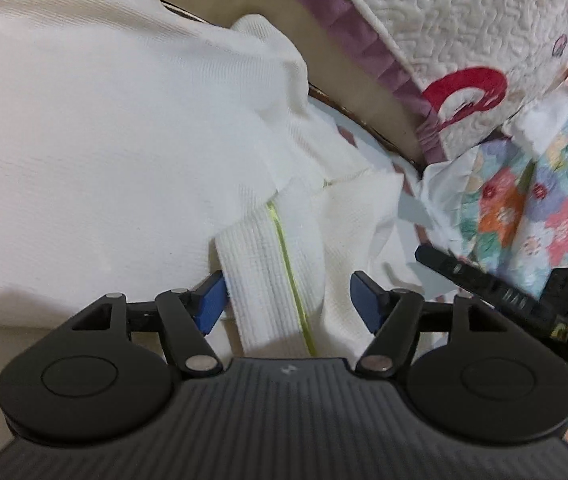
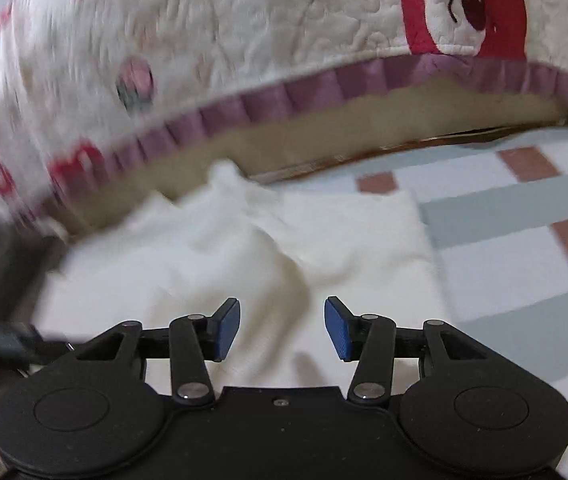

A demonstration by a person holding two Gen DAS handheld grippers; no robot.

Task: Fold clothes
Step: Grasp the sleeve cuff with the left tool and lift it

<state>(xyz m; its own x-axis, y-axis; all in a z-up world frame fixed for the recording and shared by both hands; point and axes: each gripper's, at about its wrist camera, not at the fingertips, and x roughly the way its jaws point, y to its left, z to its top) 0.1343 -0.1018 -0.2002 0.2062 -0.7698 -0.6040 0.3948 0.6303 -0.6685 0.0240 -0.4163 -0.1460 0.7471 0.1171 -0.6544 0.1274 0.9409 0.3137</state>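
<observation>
Your left hand-held gripper (image 1: 287, 303) stands wide, with the ribbed cuff (image 1: 272, 276) of the white knit garment (image 1: 96, 152) between its pads, touching one but unclamped. Your right hand-held gripper (image 2: 282, 330) hangs open and empty above the same garment, which lies rumpled on the checked bed sheet (image 2: 524, 216) beside the quilted cushion (image 2: 264, 20). Folding looks barely begun.

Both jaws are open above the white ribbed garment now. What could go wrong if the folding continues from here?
1. The left gripper straddles the white ribbed band with the yellow-green line, its jaws open; closing may catch only the band, so the white ribbed garment bunches.
2. The right gripper has open jaws over loose folds; they may pinch several layers.
3. The quilted cream cushion with purple trim lies close and could snag.
</observation>
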